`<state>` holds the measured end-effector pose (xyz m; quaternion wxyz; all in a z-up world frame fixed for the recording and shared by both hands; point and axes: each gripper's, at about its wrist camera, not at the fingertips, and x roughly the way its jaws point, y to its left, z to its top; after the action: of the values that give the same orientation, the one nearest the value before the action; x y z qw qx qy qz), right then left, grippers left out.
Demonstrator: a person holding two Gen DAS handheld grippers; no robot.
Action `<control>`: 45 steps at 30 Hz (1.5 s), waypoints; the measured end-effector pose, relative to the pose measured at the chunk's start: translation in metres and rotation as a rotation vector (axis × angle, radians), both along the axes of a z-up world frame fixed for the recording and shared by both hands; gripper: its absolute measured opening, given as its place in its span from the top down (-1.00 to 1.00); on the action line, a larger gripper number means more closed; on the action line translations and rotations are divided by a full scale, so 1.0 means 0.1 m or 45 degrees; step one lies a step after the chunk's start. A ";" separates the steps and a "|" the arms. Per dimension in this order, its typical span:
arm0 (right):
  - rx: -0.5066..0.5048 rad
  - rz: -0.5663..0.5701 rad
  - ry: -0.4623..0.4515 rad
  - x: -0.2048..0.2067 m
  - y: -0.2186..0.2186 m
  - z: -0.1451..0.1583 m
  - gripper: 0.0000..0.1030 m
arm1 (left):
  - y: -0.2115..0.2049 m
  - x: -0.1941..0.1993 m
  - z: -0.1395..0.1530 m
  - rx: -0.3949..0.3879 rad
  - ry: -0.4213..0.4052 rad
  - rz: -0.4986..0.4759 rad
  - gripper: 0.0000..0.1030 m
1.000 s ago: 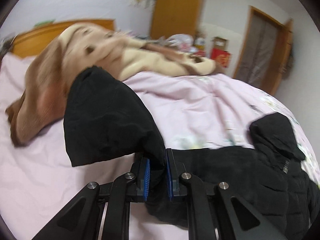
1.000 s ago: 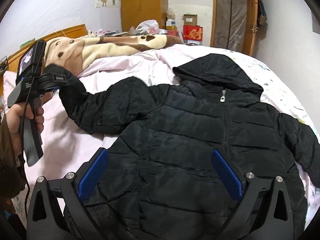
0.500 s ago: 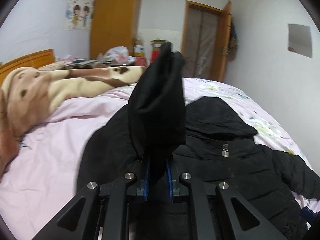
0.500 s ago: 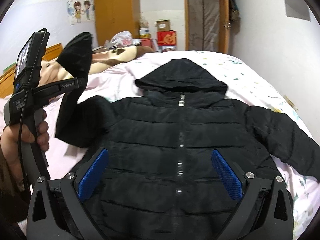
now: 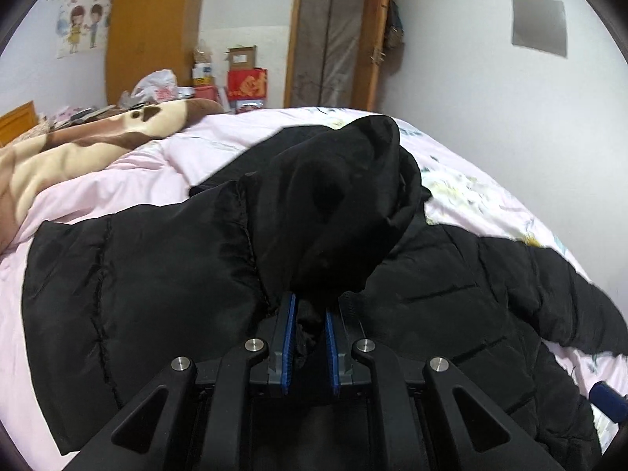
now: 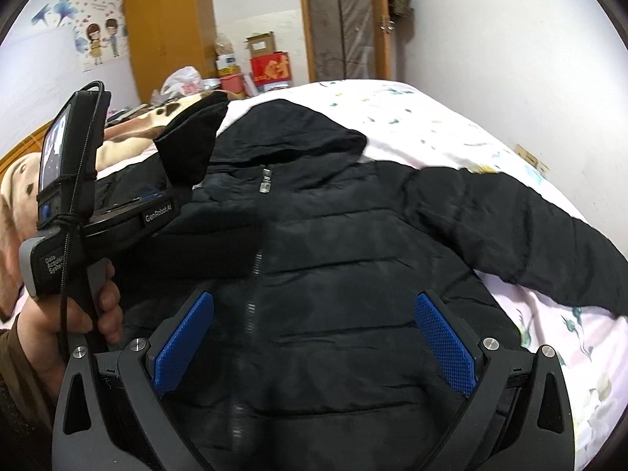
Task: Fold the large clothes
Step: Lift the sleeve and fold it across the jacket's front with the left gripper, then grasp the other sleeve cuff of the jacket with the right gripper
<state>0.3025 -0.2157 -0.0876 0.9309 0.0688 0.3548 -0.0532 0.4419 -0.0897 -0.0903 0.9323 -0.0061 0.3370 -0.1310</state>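
A black hooded puffer jacket (image 6: 353, 259) lies front-up on the pink bed, zipper (image 6: 255, 259) closed, hood (image 6: 298, 133) at the far end. My left gripper (image 5: 308, 325) is shut on the end of the jacket's left sleeve (image 5: 337, 204) and holds it over the jacket's chest; the cuff sticks up past the fingers. In the right wrist view the left gripper (image 6: 172, 196) shows at the left with the cuff (image 6: 192, 145) above it. My right gripper (image 6: 314, 337) is open and empty above the jacket's lower front. The other sleeve (image 6: 530, 227) lies spread to the right.
A brown and cream blanket (image 5: 78, 149) is heaped at the far left of the bed (image 5: 235, 137). A wooden wardrobe (image 5: 153, 31), boxes and bags (image 5: 247, 78) and a door (image 5: 333, 43) stand beyond the bed. A wall runs along the bed's right side.
My left gripper has carried the sleeve from the left side of the bed inward and lowered it over the jacket's chest. My right gripper has stayed open above the jacket's lower front.
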 end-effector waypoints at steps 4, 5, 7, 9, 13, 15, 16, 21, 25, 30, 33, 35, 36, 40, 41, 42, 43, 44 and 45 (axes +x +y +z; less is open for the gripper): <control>0.000 -0.039 0.016 -0.04 -0.15 -0.05 -0.98 | -0.25 0.03 -0.12 -0.023 0.036 -0.100 0.72; 0.002 -0.047 0.017 -0.04 -0.18 -0.06 -0.98 | -0.33 0.02 -0.16 -0.002 0.040 -0.122 0.72; 0.001 -0.063 0.020 -0.06 -0.24 -0.07 -0.98 | -0.43 0.01 -0.24 0.021 0.061 -0.139 0.72; 0.001 -0.078 0.023 -0.08 -0.28 -0.08 -0.98 | -0.51 0.03 -0.32 0.012 0.088 -0.142 0.72; 0.002 -0.098 0.035 -0.08 -0.37 -0.10 -0.98 | -0.59 0.07 -0.42 0.016 0.104 -0.154 0.72; 0.003 -0.106 0.043 -0.09 -0.39 -0.11 -0.98 | -0.59 0.11 -0.44 0.021 0.107 -0.156 0.72; 0.007 -0.106 0.043 -0.09 -0.40 -0.11 -0.98 | -0.60 0.12 -0.45 0.019 0.109 -0.160 0.72; 0.002 -0.113 0.057 -0.07 -0.42 -0.13 -0.98 | -0.70 0.16 -0.56 0.030 0.150 -0.244 0.72; -0.011 -0.130 0.063 -0.01 -0.49 -0.14 -0.98 | -0.70 0.17 -0.60 0.003 0.178 -0.271 0.45; -0.012 -0.158 0.054 0.02 -0.55 -0.11 -0.98 | -0.62 0.15 -0.52 -0.104 0.163 -0.321 -0.35; -0.017 -0.161 0.051 0.06 -0.56 -0.09 -0.98 | -0.57 0.13 -0.44 -0.122 0.159 -0.327 -0.36; -0.027 -0.152 0.046 0.12 -0.57 -0.07 -0.98 | -0.47 0.11 -0.37 -0.173 0.184 -0.361 -0.44; -0.032 -0.150 0.043 0.16 -0.57 -0.06 -0.98 | -0.37 0.09 -0.31 -0.204 0.190 -0.357 -0.50; -0.017 -0.112 0.061 0.46 -0.59 -0.07 -0.98 | 0.06 0.02 0.00 -0.200 0.098 -0.284 -0.56; 0.000 -0.097 0.071 0.56 -0.59 -0.09 -0.98 | 0.19 0.01 0.07 -0.198 0.078 -0.249 -0.59; 0.014 -0.089 0.083 0.64 -0.59 -0.12 -0.98 | 0.35 0.02 0.12 -0.181 0.066 -0.185 -0.61; 0.018 -0.087 0.096 0.72 -0.59 -0.14 -0.98 | 0.53 0.02 0.16 -0.165 0.052 -0.112 -0.61; 0.031 -0.073 0.100 0.81 -0.58 -0.16 -0.98 | 0.66 0.02 0.18 -0.150 0.041 -0.067 -0.61; 0.048 -0.058 0.104 0.89 -0.58 -0.19 -0.98 | 0.81 0.03 0.19 -0.120 0.034 -0.007 -0.61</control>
<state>0.3920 -0.2734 -0.1070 0.9127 0.0921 0.3918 -0.0706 0.4454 -0.0091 -0.0713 0.9261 -0.0506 0.3428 -0.1494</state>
